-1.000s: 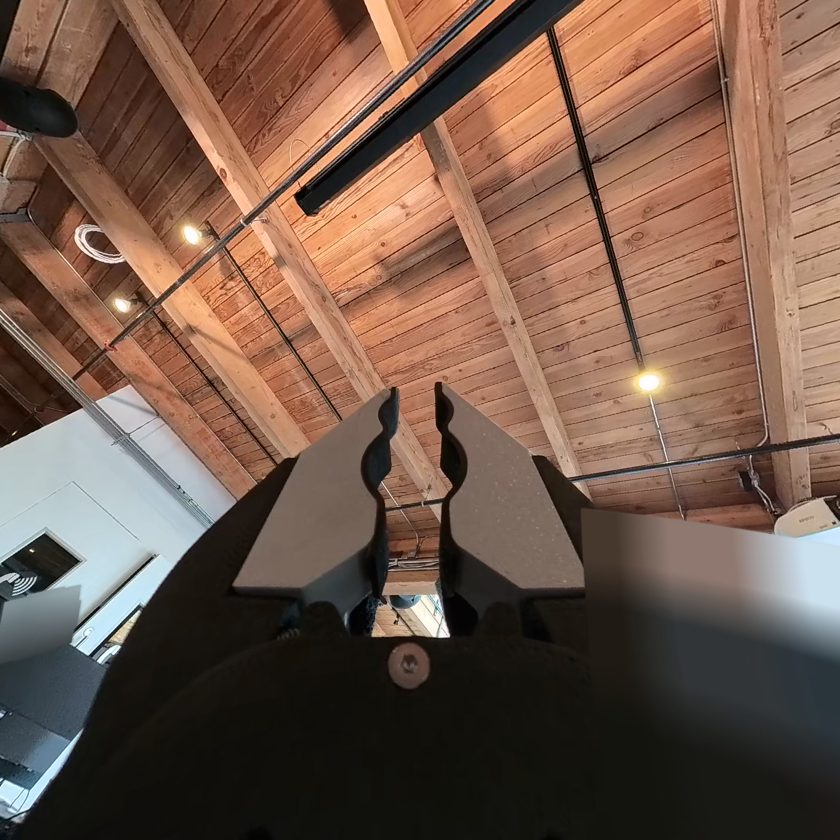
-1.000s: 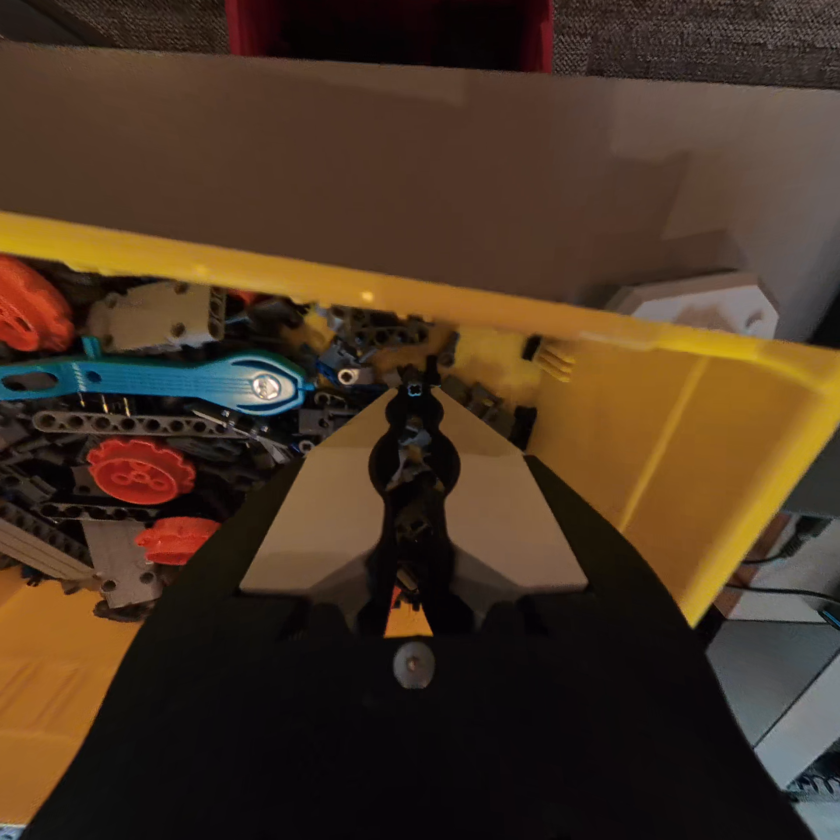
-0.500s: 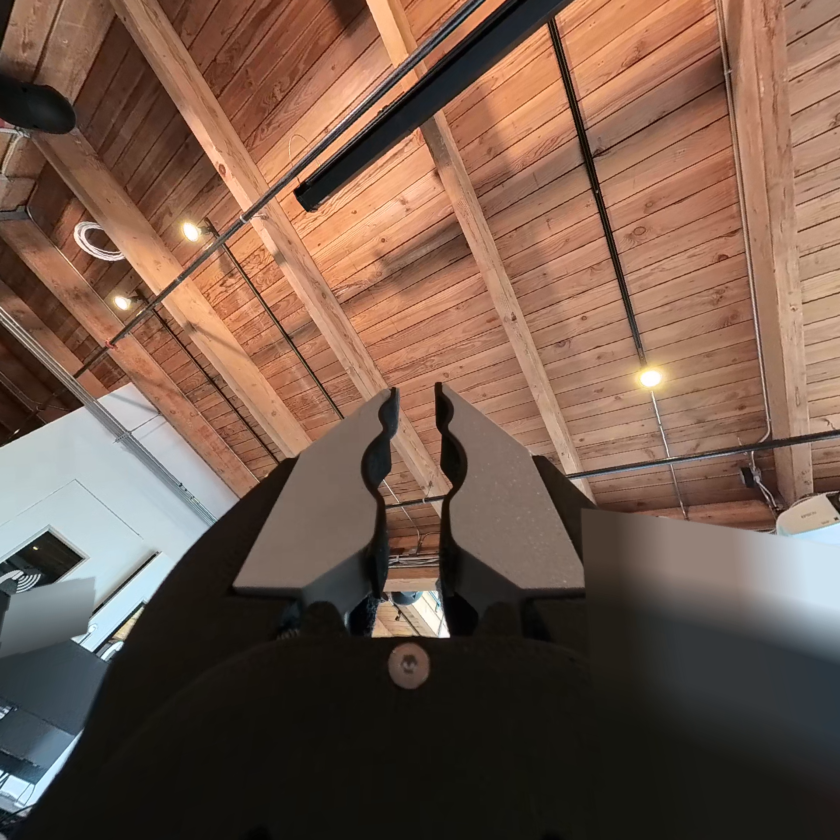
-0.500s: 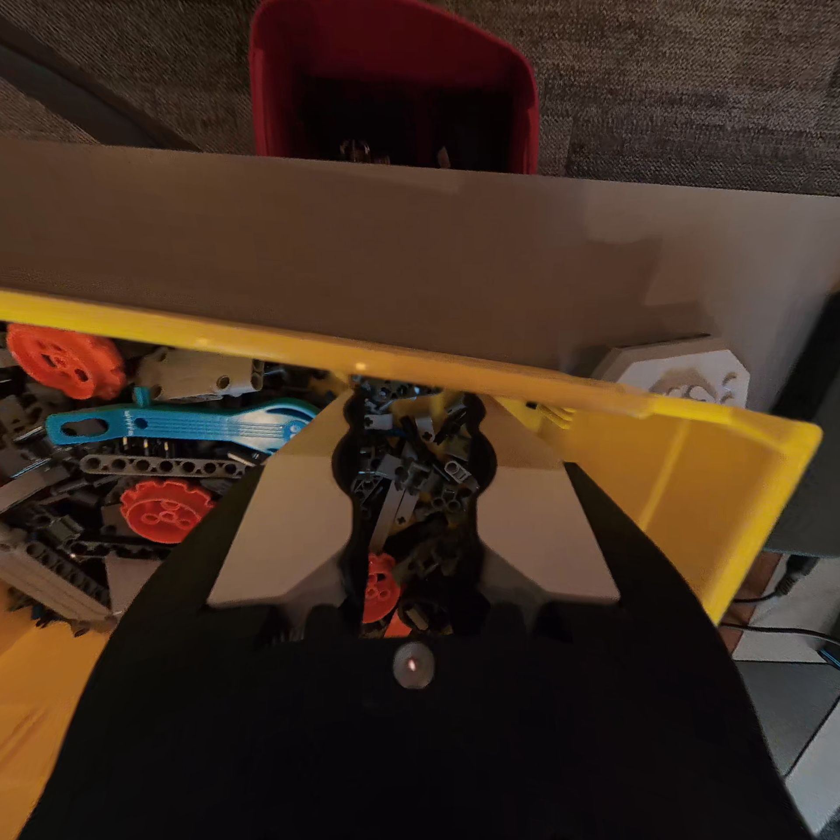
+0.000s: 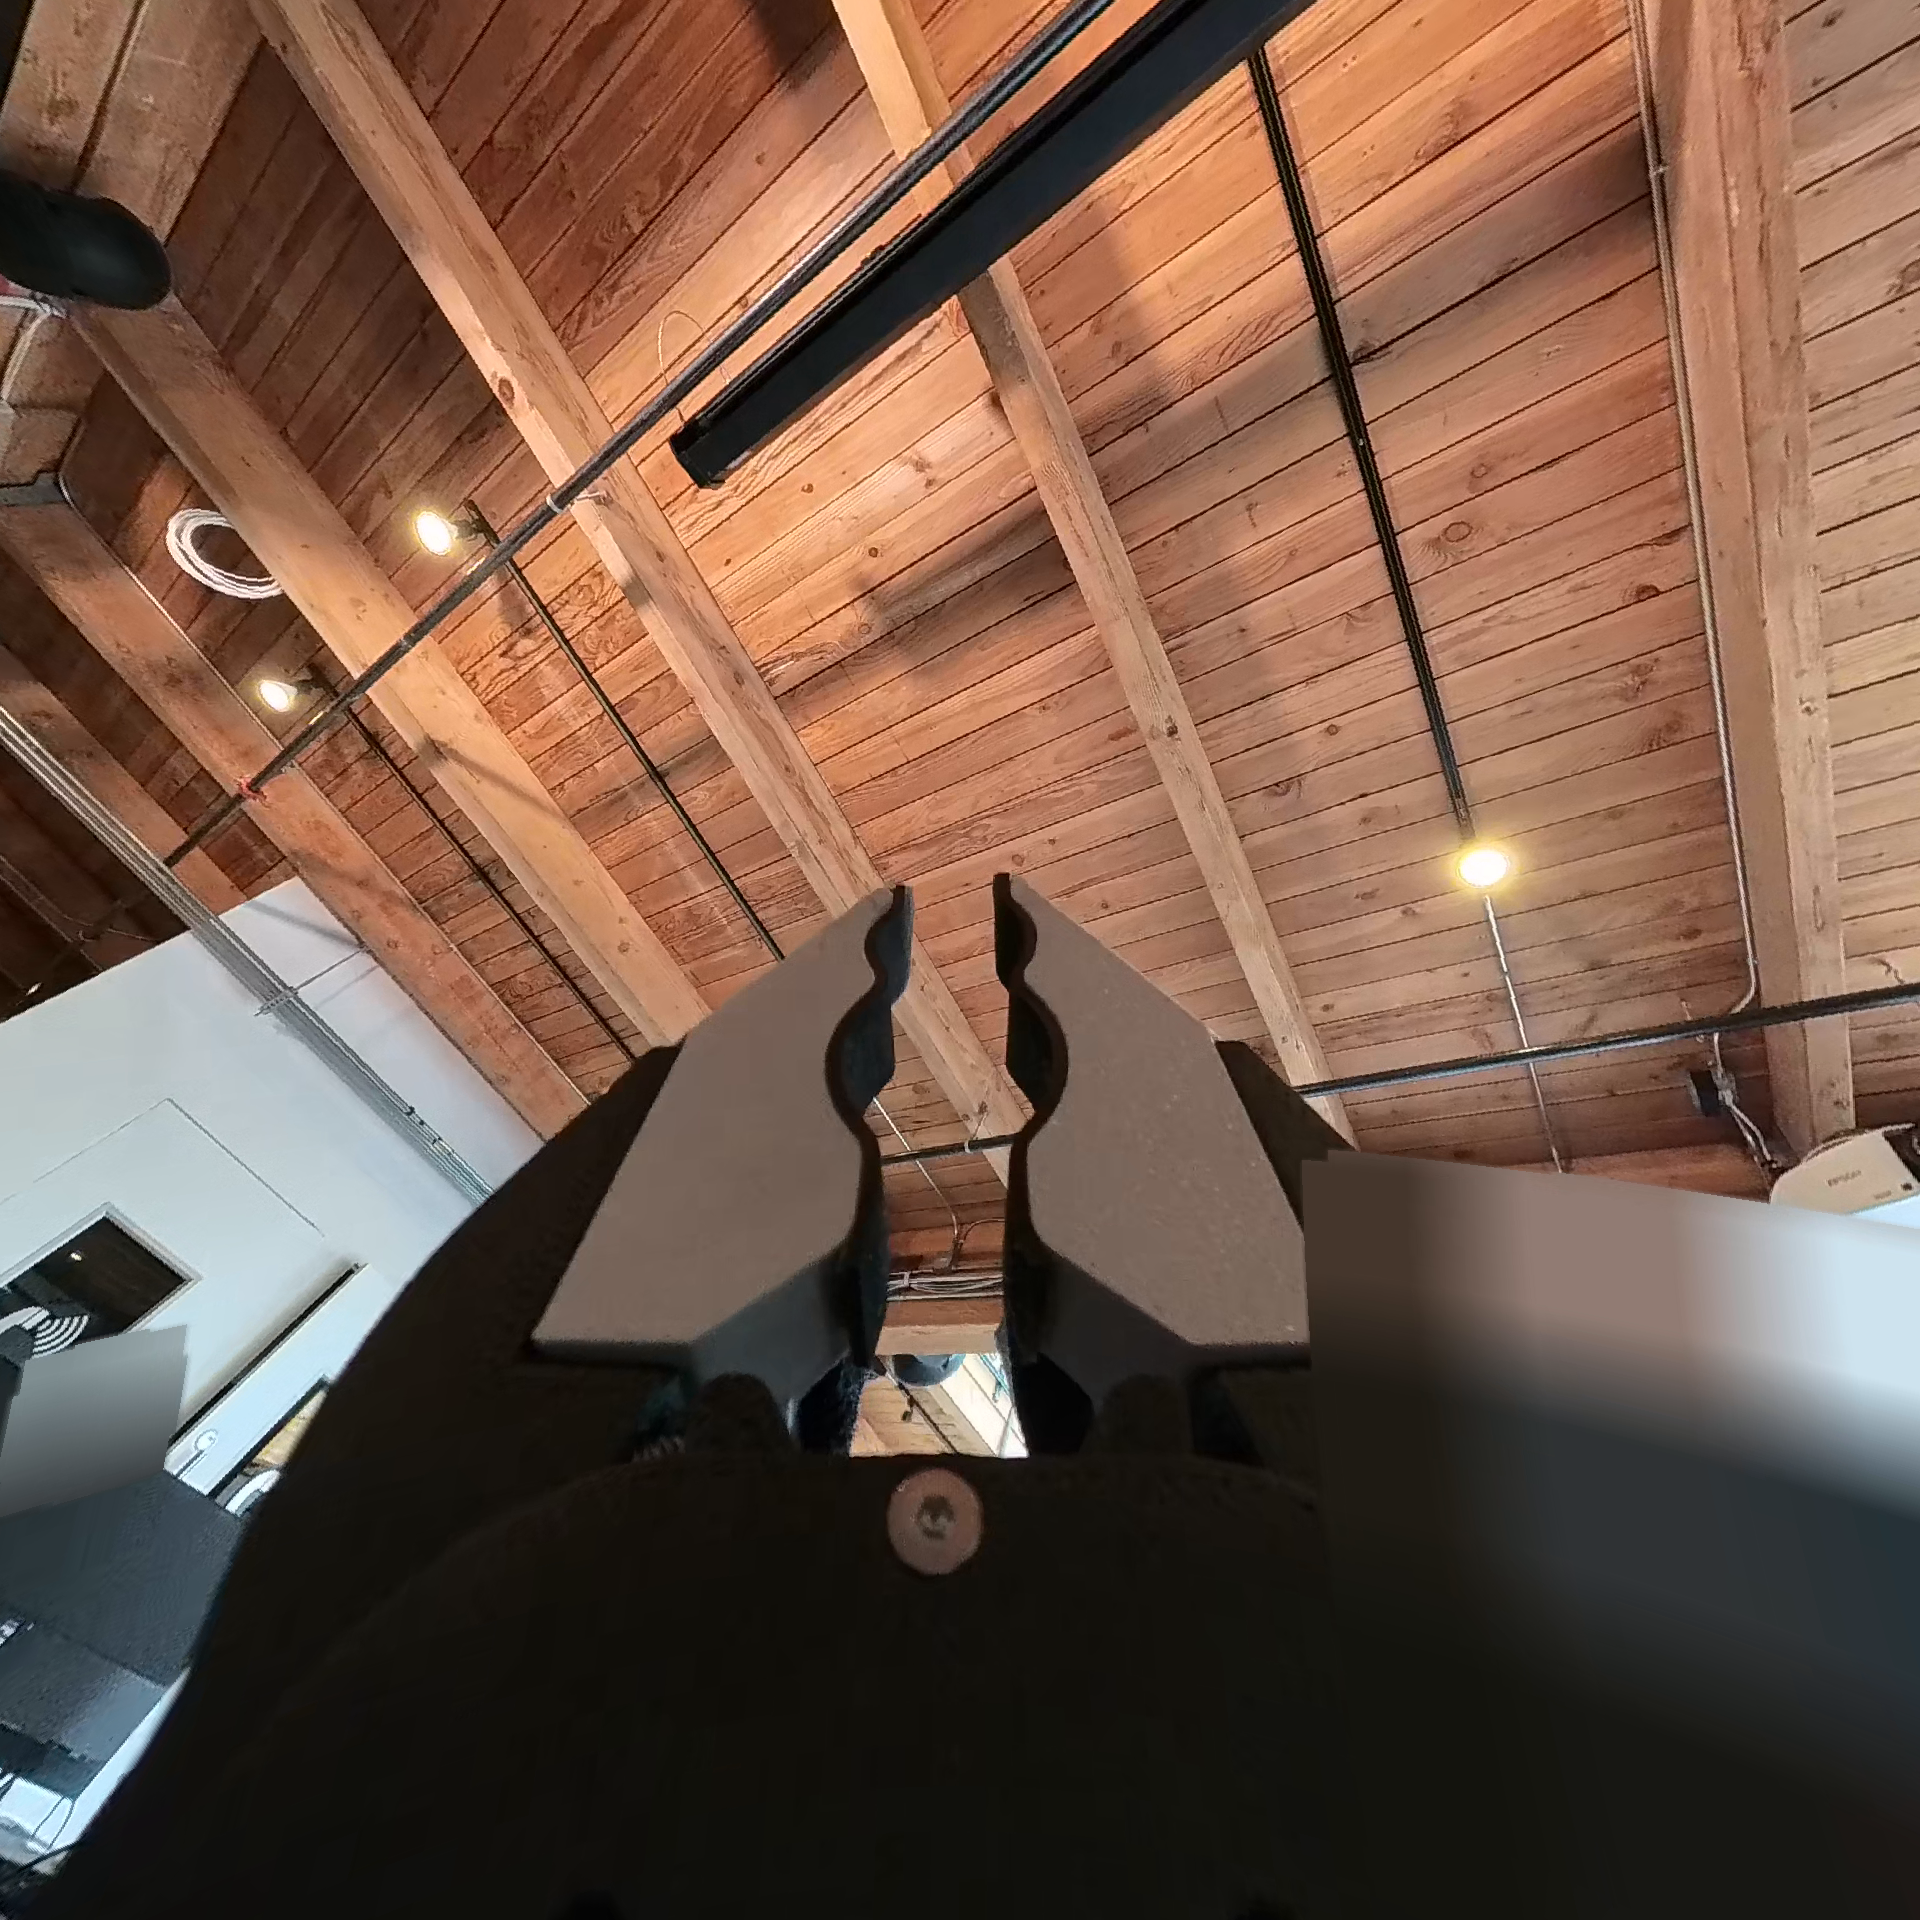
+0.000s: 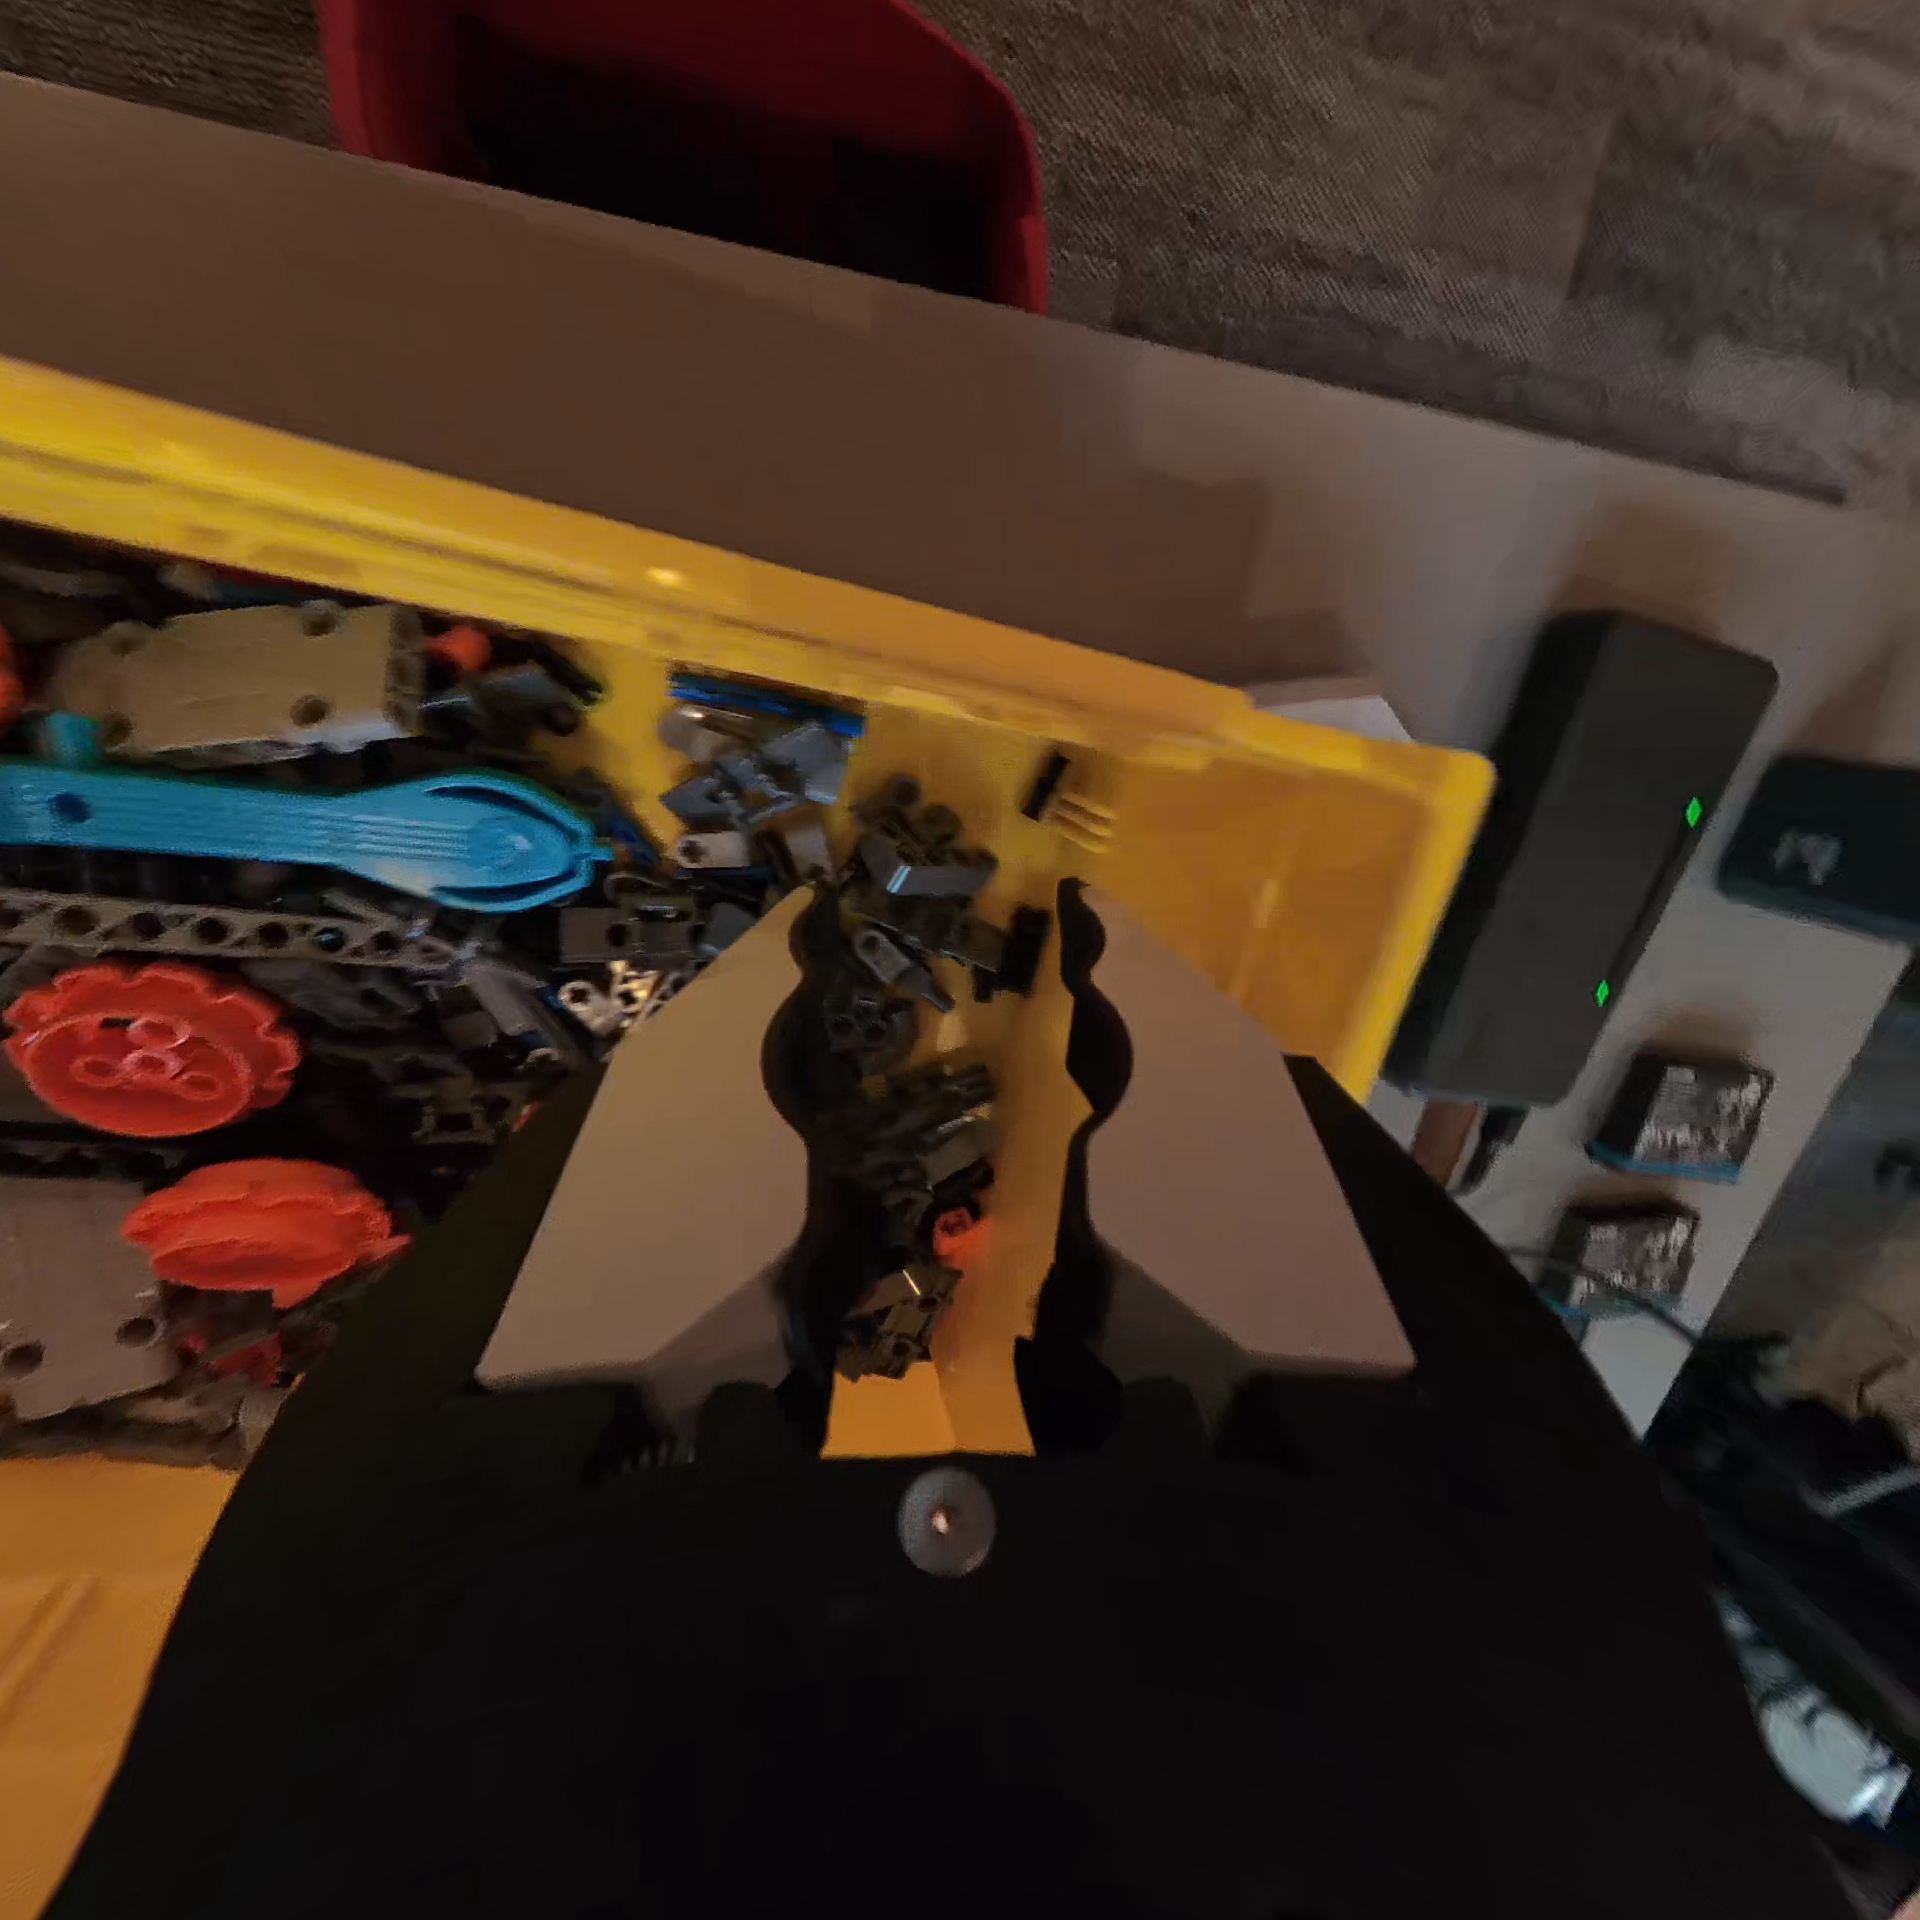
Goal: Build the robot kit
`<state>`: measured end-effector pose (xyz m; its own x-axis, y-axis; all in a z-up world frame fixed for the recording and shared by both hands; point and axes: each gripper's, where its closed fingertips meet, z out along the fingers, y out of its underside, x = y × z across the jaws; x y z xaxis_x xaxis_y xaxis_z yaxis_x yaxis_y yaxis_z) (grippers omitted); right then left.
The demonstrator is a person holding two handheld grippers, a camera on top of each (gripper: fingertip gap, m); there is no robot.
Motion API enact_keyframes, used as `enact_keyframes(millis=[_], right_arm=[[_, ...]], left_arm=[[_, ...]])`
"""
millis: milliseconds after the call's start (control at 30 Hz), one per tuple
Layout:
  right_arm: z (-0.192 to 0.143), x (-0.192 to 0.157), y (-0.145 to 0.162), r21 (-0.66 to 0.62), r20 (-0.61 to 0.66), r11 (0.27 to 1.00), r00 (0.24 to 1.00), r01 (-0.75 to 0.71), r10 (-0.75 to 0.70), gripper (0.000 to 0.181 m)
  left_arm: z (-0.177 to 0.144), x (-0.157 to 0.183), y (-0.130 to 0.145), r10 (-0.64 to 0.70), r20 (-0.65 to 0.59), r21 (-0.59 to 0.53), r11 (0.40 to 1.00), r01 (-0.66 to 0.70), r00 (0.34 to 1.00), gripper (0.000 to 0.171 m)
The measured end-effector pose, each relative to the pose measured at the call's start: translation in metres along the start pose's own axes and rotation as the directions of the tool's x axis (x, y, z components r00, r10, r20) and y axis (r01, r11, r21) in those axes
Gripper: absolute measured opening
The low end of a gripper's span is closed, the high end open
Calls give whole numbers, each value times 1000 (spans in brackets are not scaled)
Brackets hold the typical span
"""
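Observation:
My right gripper (image 6: 935,899) is open and empty, hanging over the right end of a yellow bin (image 6: 1299,894) full of small building parts. Dark grey connector pieces (image 6: 914,1101) lie between its fingers. A blue flat tool (image 6: 312,831), orange gear wheels (image 6: 145,1049) and a tan block (image 6: 239,675) lie to the left in the bin. My left gripper (image 5: 951,909) points up at a wooden ceiling (image 5: 1039,582). Its fingers stand a small gap apart and hold nothing.
A red bin (image 6: 727,135) stands on grey carpet beyond a tan board (image 6: 727,436). A black box with green lights (image 6: 1579,852) and small dark packs (image 6: 1683,1112) lie right of the yellow bin. Ceiling beams, black rails and spotlights (image 5: 1481,862) fill the left wrist view. The gap from one gripper's tips to the other's is roughly 50 cm. The tan block (image 6: 239,675) is about 10 cm from my right fingertips.
My right gripper has opened from shut and swung to the right over the yellow bin, bringing the black box into view. The left gripper has stayed still.

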<state>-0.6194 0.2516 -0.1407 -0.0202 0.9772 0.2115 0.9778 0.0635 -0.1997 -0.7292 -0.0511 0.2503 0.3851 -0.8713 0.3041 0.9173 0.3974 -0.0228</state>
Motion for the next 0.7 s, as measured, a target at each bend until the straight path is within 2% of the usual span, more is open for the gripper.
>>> enact_keyframes(millis=[67, 233, 300, 333, 400, 467, 633, 700], right_arm=[[0, -9, -5, 22, 16, 999, 999, 35, -35, 43], [21, -36, -14, 13, 154, 999, 987, -40, 38, 53], [32, -32, -9, -31, 113, 999, 993, -23, 26, 49], [32, -32, -9, -30, 106, 1000, 994, -5, 8, 33], [29, -28, -7, -37, 87, 999, 996, -1, 5, 32], [24, -19, 1, -65, 65, 998, 998, 0, 5, 17], [8, 12, 20, -116, -58, 993, 998, 3, -10, 17], [3, 8, 21, -106, -28, 994, 999, 26, -29, 30]], left_arm=[[0, 0, 0, 0, 0, 0, 1000, 0, 1000, 13], [0, 0, 1, 4, 0, -2, 1000, -4, 1000, 13], [0, 0, 1, 1, 1, -3, 1000, -1, 1000, 13], [0, -1, 1, 0, 2, -2, 1000, 0, 1000, 13], [0, -1, 0, -1, 2, 0, 1000, 1, 1000, 13], [0, -1, -1, -1, 2, 2, 1000, 1, 1000, 13], [-1, 0, -2, -3, -1, 6, 1000, 3, 1000, 13], [-1, 0, -2, -2, -1, 7, 1000, 2, 1000, 13]])
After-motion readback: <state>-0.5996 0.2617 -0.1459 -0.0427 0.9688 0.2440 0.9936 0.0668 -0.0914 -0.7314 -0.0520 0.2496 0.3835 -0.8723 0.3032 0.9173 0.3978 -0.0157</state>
